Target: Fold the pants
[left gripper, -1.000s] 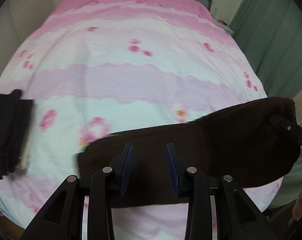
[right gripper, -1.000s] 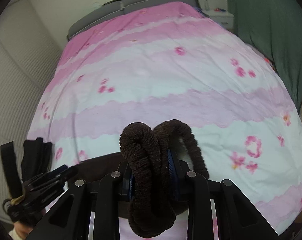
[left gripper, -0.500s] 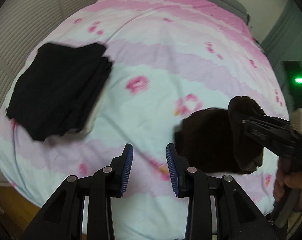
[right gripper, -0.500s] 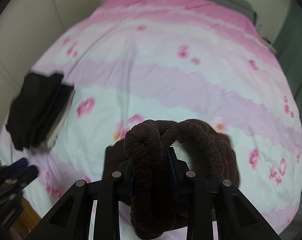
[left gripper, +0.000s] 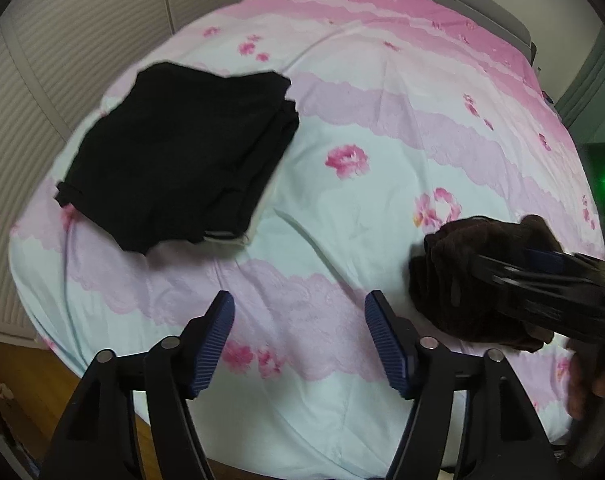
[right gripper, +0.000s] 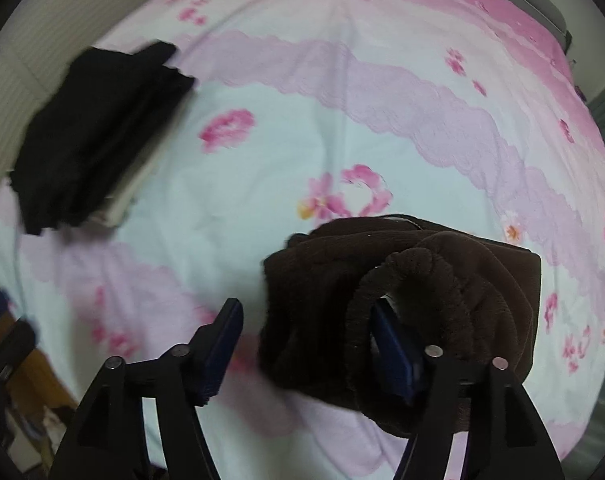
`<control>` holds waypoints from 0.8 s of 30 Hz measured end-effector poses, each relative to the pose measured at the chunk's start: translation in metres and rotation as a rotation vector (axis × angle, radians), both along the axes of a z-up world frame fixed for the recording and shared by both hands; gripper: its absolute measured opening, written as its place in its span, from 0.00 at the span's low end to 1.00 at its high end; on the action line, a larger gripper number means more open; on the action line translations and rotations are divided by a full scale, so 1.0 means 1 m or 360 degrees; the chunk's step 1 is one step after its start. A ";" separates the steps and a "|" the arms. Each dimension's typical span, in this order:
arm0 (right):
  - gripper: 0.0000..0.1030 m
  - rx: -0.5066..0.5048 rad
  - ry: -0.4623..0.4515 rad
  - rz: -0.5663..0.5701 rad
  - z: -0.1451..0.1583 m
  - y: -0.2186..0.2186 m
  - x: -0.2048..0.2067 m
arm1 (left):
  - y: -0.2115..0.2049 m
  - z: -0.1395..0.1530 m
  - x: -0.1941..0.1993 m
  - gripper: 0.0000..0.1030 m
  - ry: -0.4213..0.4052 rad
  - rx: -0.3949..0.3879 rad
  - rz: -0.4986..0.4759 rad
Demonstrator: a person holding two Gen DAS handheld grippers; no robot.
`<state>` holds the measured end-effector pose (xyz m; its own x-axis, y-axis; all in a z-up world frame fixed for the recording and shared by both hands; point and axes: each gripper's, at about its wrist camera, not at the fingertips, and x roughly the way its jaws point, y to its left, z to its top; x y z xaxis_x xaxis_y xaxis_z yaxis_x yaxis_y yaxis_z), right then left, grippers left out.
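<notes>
The left gripper (left gripper: 300, 338) has its jaws opening, with nothing between them but the pink floral bedspread (left gripper: 382, 128) below. Half a second ago they stood narrow; 1 second ago they were clamped on the brown pants, which then hung stretched between the 2 tools.

The right gripper (right gripper: 302, 344) is also opening. Its blue pads (right gripper: 394, 354) have parted and no longer pinch the cloth. A thick rolled edge of the pants (right gripper: 402, 292), probably the waistband, is looped over the right-hand finger, so the garment touches the tool but is let go. Half a second ago that roll was squeezed tight between the pads.

The pants now lie as a compact brown bundle on the near right part of the bed, just beyond the right gripper; in the left wrist view the bundle (left gripper: 462, 272) sits under that tool, with the person's hand (left gripper: 594, 380) behind it. Well apart, at the far left, rests a black folded pile (left gripper: 182, 152) with a pale layer at its near edge.

Both releases suggest the last fold is laid and the bundle set down. The loop on the finger could drag the fold open as the tool lifts away.
</notes>
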<state>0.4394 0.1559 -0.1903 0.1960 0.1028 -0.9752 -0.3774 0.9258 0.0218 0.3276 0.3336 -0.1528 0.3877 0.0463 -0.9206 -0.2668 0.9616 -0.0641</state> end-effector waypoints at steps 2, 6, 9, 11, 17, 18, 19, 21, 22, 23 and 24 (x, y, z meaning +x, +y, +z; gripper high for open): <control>0.73 0.0102 -0.0001 -0.0008 0.019 -0.011 -0.005 | -0.005 0.005 0.001 0.69 -0.0029 0.0029 -0.0021; 0.75 0.0194 0.0079 -0.0136 0.040 -0.032 -0.001 | -0.017 0.011 0.007 0.69 -0.0028 0.0061 -0.0038; 0.75 0.0093 -0.0024 -0.0110 0.055 -0.027 0.003 | -0.023 0.017 0.012 0.70 -0.0029 0.0086 -0.0018; 0.75 0.0005 -0.0130 -0.0091 0.069 -0.016 0.003 | -0.026 0.025 0.014 0.70 -0.0045 0.0115 -0.0021; 0.75 0.0085 -0.0274 -0.0081 0.097 -0.019 -0.005 | -0.045 0.039 0.009 0.74 -0.0092 0.0077 -0.0142; 0.75 0.0098 -0.0303 -0.0103 0.099 -0.030 -0.008 | -0.051 0.038 0.007 0.74 -0.0093 0.0036 -0.0186; 0.75 0.0121 -0.0327 -0.0132 0.099 -0.046 -0.012 | -0.061 0.037 0.005 0.74 -0.0093 -0.0016 -0.0236; 0.75 0.0161 -0.0332 -0.0193 0.091 -0.087 -0.020 | -0.083 0.031 0.004 0.76 -0.0080 -0.0105 -0.0312; 0.75 0.0157 -0.0315 -0.0233 0.085 -0.108 -0.025 | -0.095 0.028 0.005 0.78 -0.0073 -0.0141 -0.0343; 0.75 0.0142 -0.0292 -0.0277 0.076 -0.129 -0.030 | -0.108 0.023 0.006 0.79 -0.0065 -0.0178 -0.0387; 0.75 0.0128 -0.0273 -0.0308 0.070 -0.143 -0.034 | -0.119 0.019 0.007 0.79 -0.0060 -0.0212 -0.0429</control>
<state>0.4051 0.0125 -0.1204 0.3815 0.1235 -0.9161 -0.1984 0.9789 0.0493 0.3349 0.2144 -0.1337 0.4036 -0.1834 -0.8964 0.0019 0.9799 -0.1997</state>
